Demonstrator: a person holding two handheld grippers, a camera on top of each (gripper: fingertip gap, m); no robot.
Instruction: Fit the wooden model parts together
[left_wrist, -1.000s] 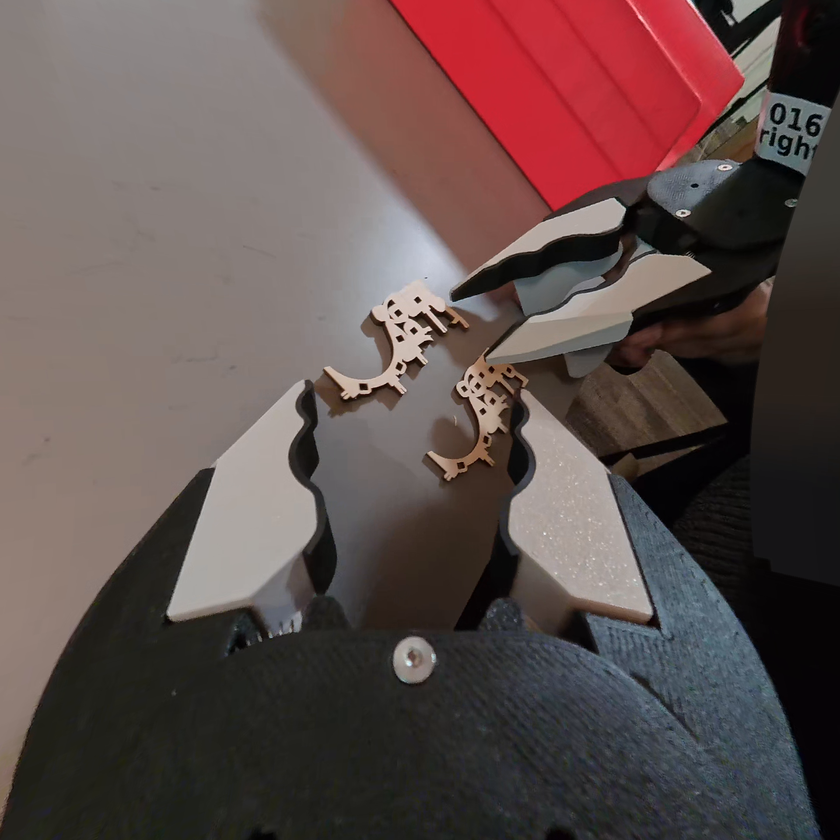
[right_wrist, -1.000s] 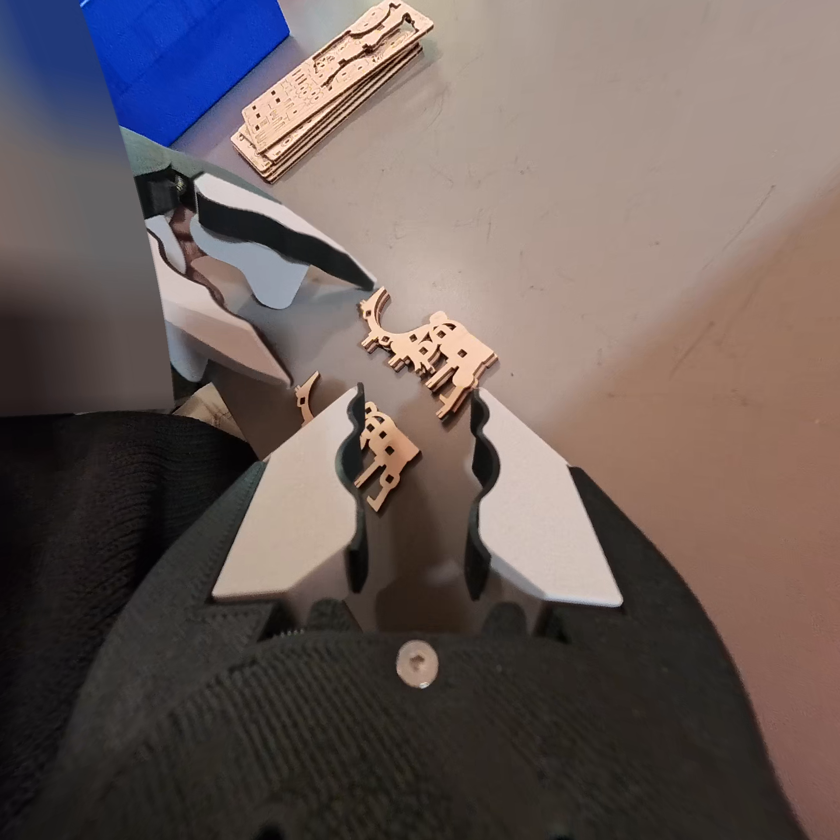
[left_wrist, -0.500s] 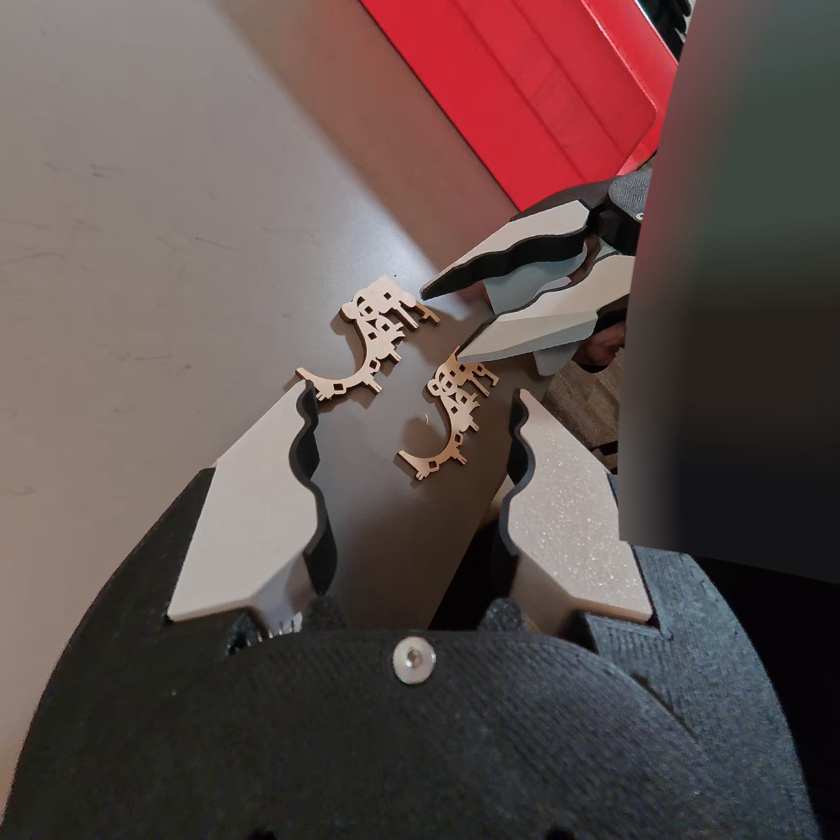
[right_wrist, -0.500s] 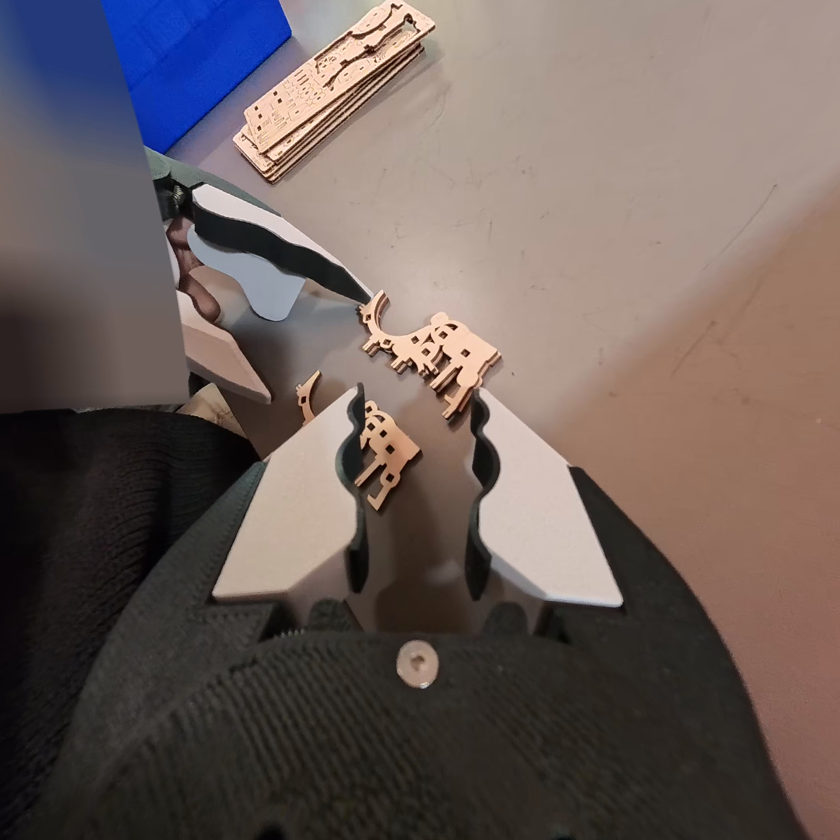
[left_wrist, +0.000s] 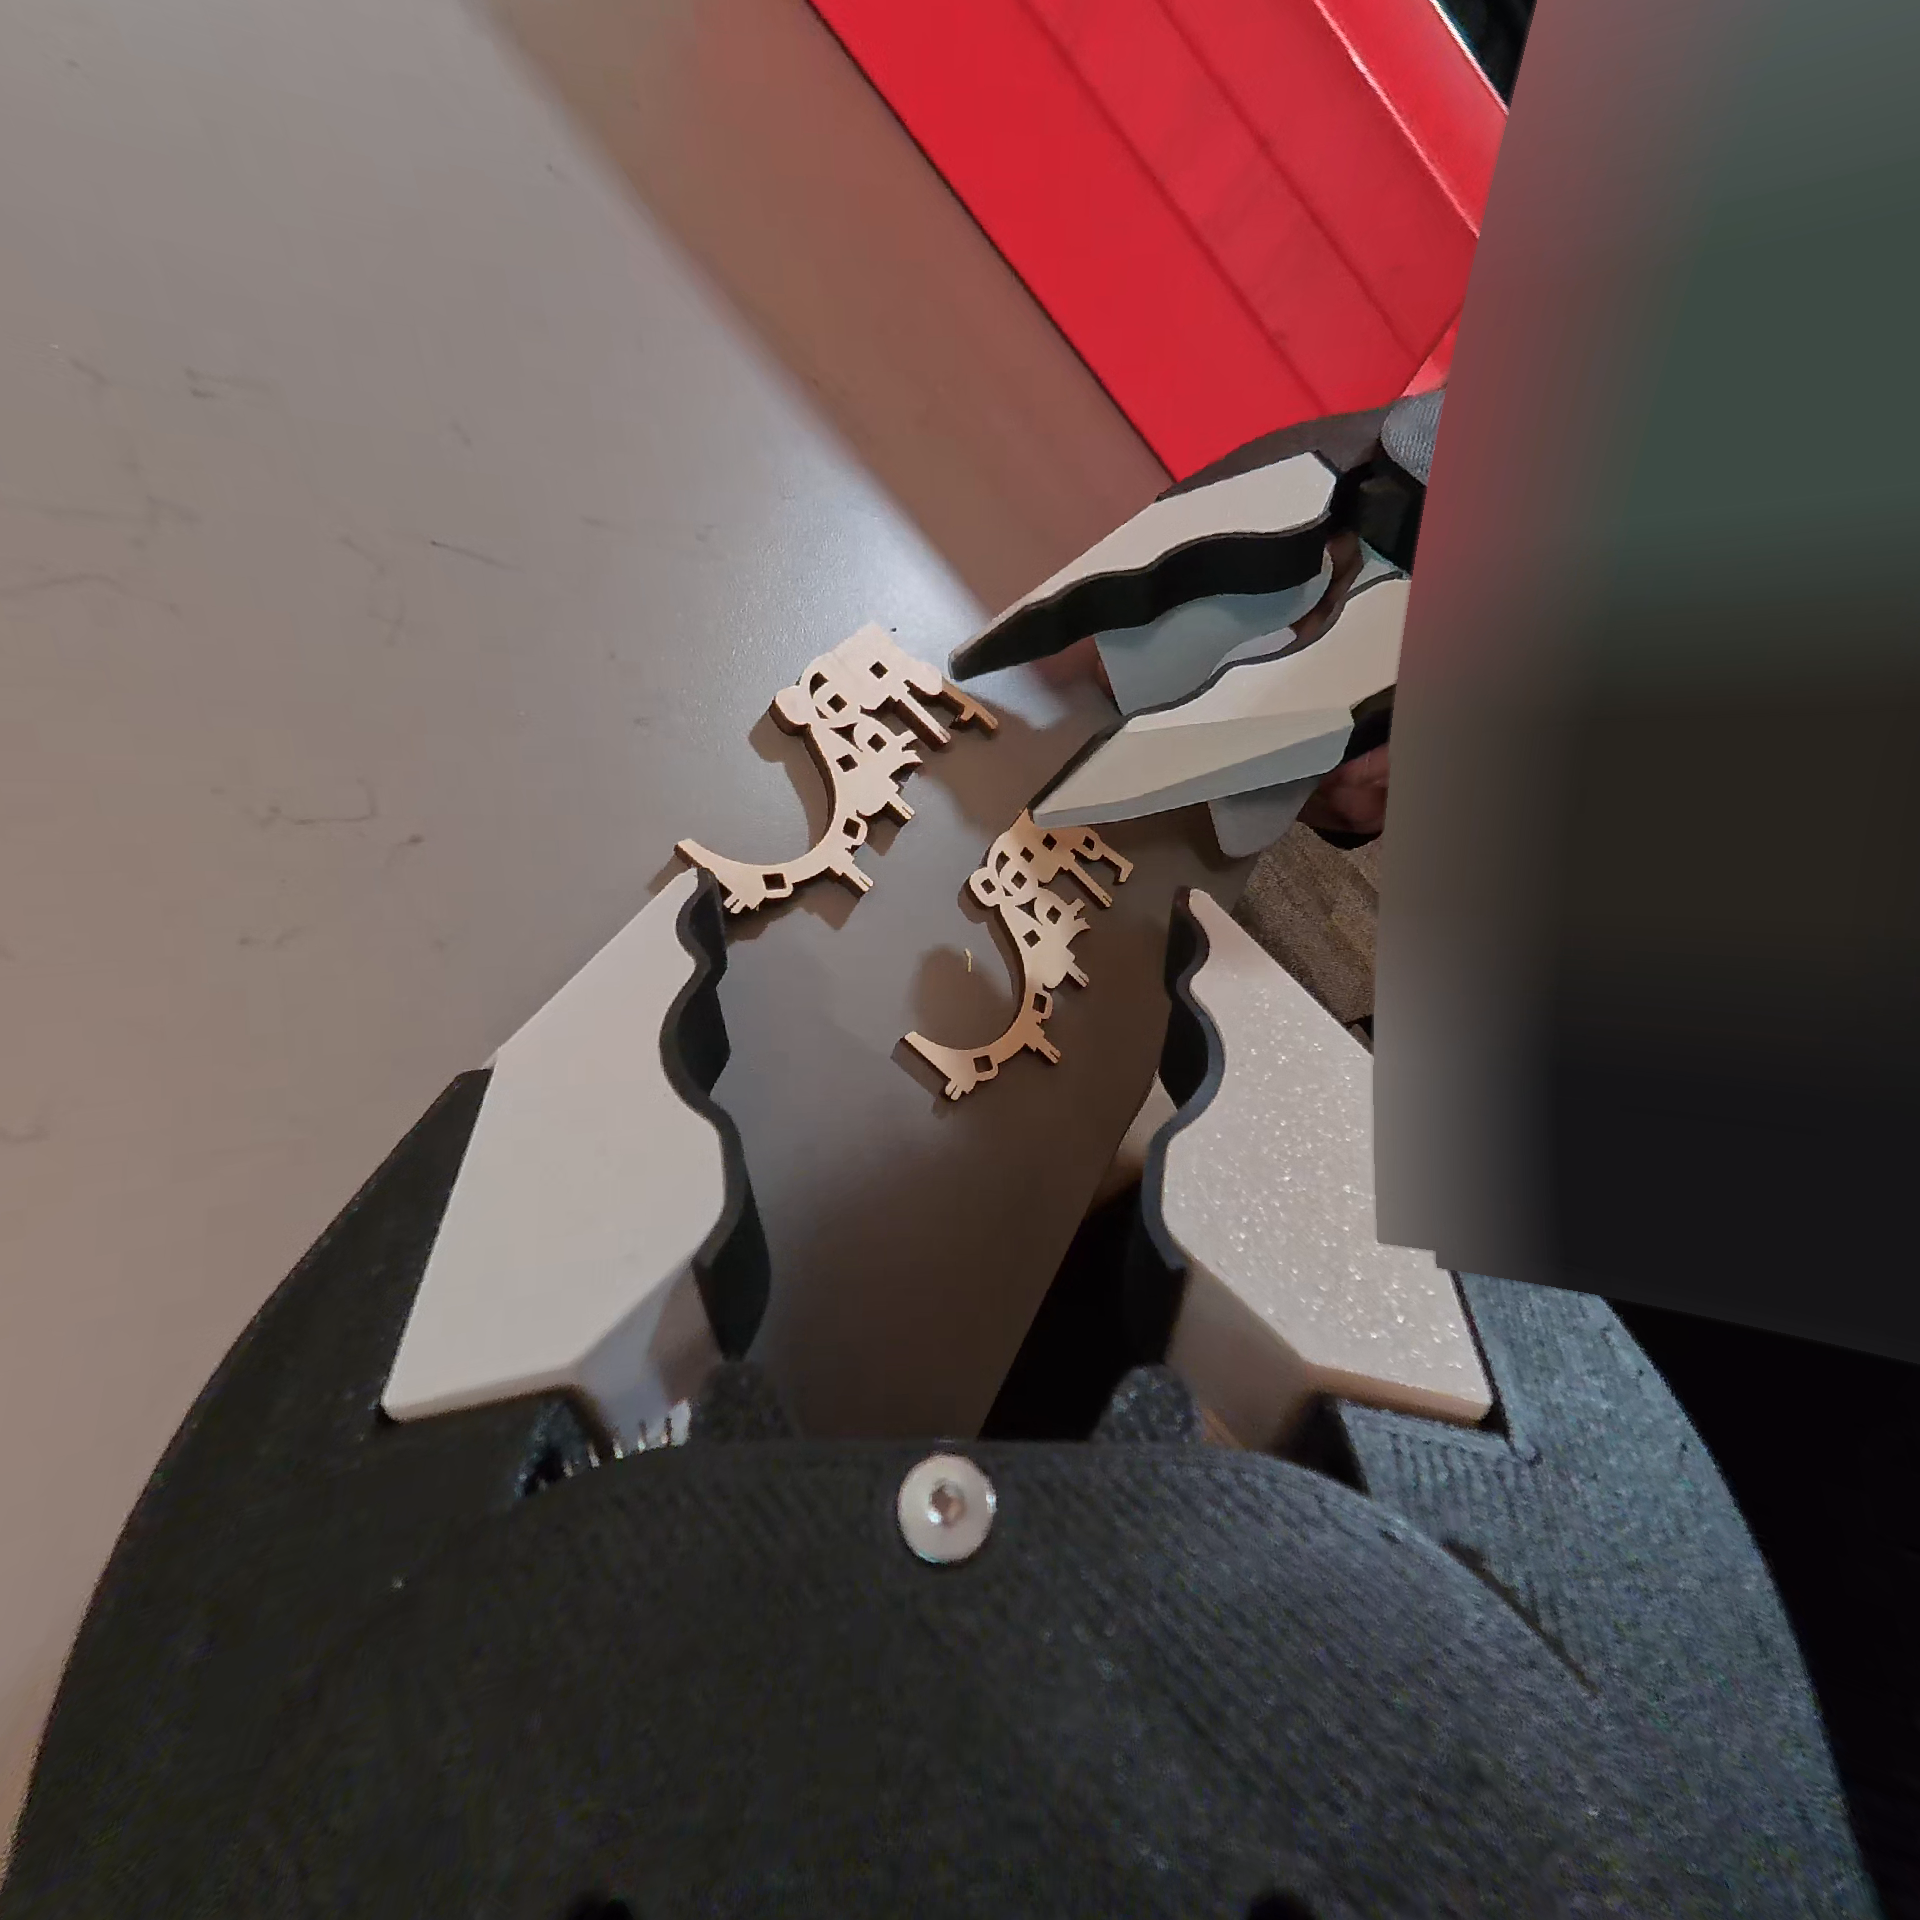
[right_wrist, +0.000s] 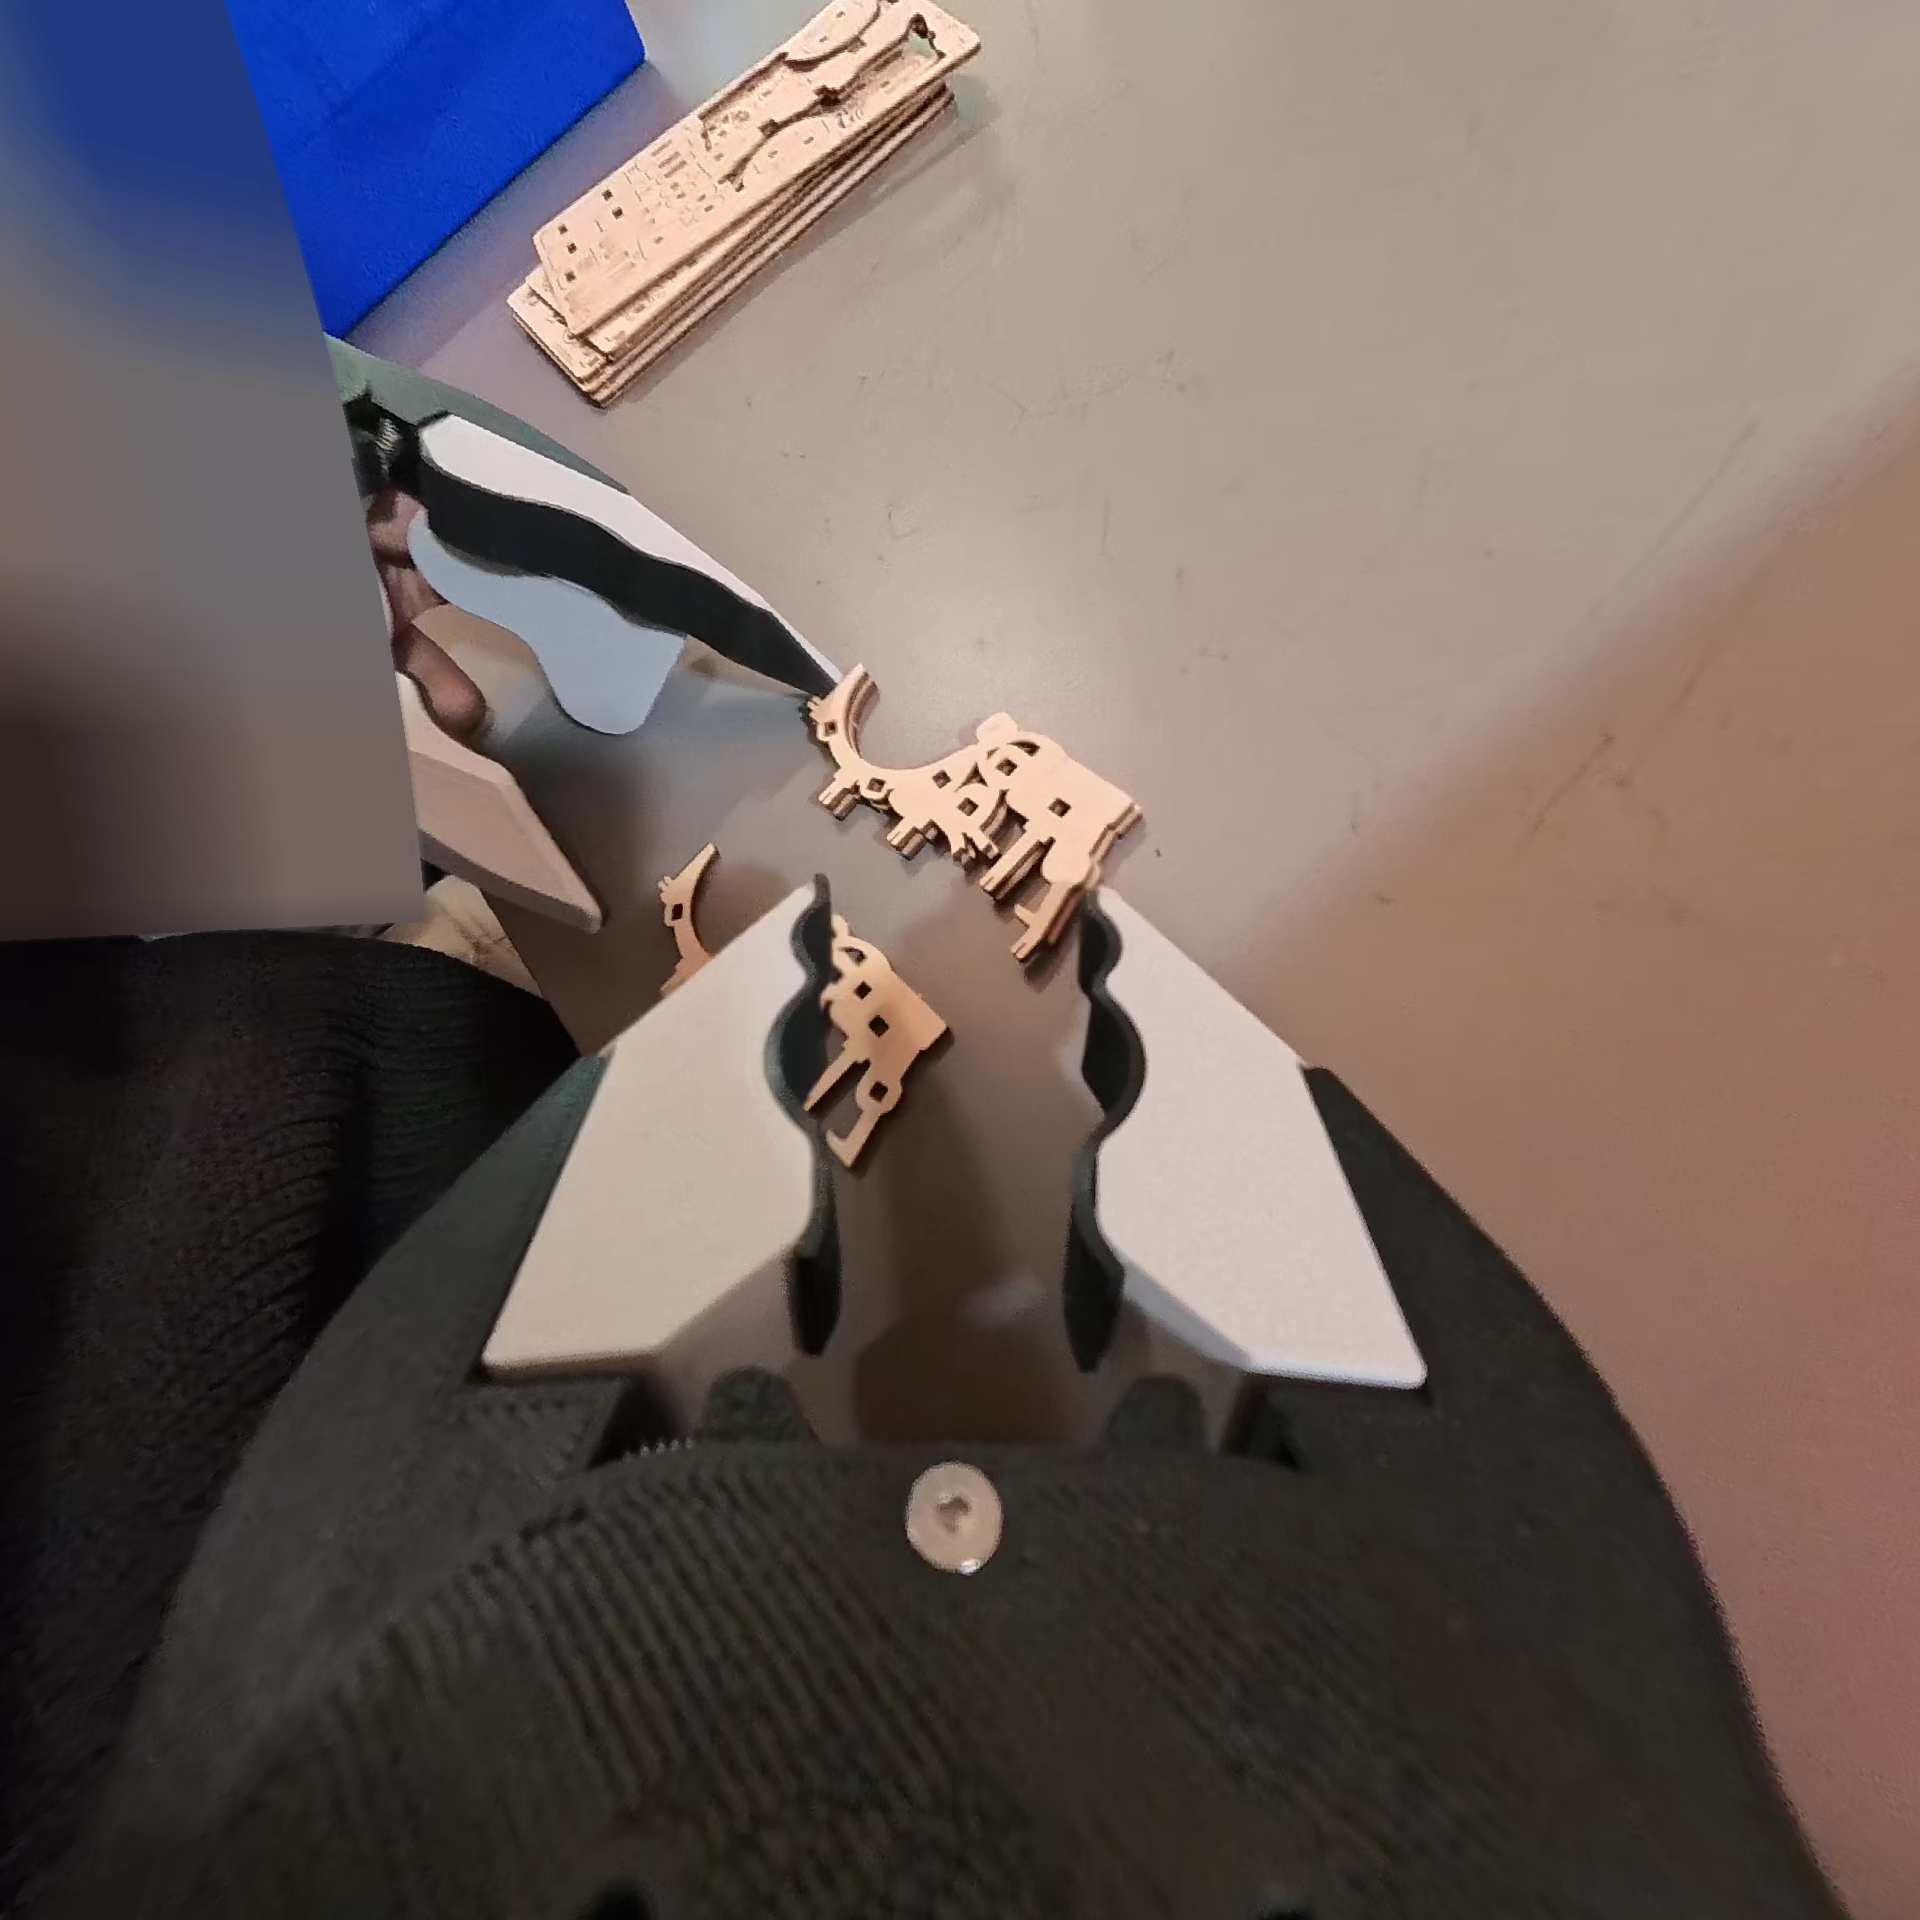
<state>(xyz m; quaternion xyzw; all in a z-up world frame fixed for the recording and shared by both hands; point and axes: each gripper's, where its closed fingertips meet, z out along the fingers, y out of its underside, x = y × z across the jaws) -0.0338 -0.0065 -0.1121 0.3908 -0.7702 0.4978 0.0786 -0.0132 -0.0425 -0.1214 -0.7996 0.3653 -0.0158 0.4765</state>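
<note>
Two flat wooden parts with a curved tail lie on the grey table (left_wrist: 312, 468). The far part (left_wrist: 844, 769) looks layered, and the near part (left_wrist: 1023, 961) lies by the table's edge. My left gripper (left_wrist: 940, 899) is open and empty, with the near part between its fingers and its left fingertip at the far part's tail. My right gripper (right_wrist: 961, 899) is open and empty over the near part (right_wrist: 878, 1029), whose middle its left finger hides. The far part (right_wrist: 987, 805) lies just beyond its tips. Each gripper shows in the other's view, the right (left_wrist: 997, 740) and the left (right_wrist: 701, 802).
A red bin (left_wrist: 1195, 229) stands at the far side in the left wrist view. A stack of wooden sheets (right_wrist: 748, 177) and a blue bin (right_wrist: 447, 125) lie farther off in the right wrist view. The table's edge runs close beside the near part.
My left gripper has moved in toward the parts, and its fingertip now reaches the far part's tail. My right gripper has hardly moved. Both stay open and the parts lie where they were.
</note>
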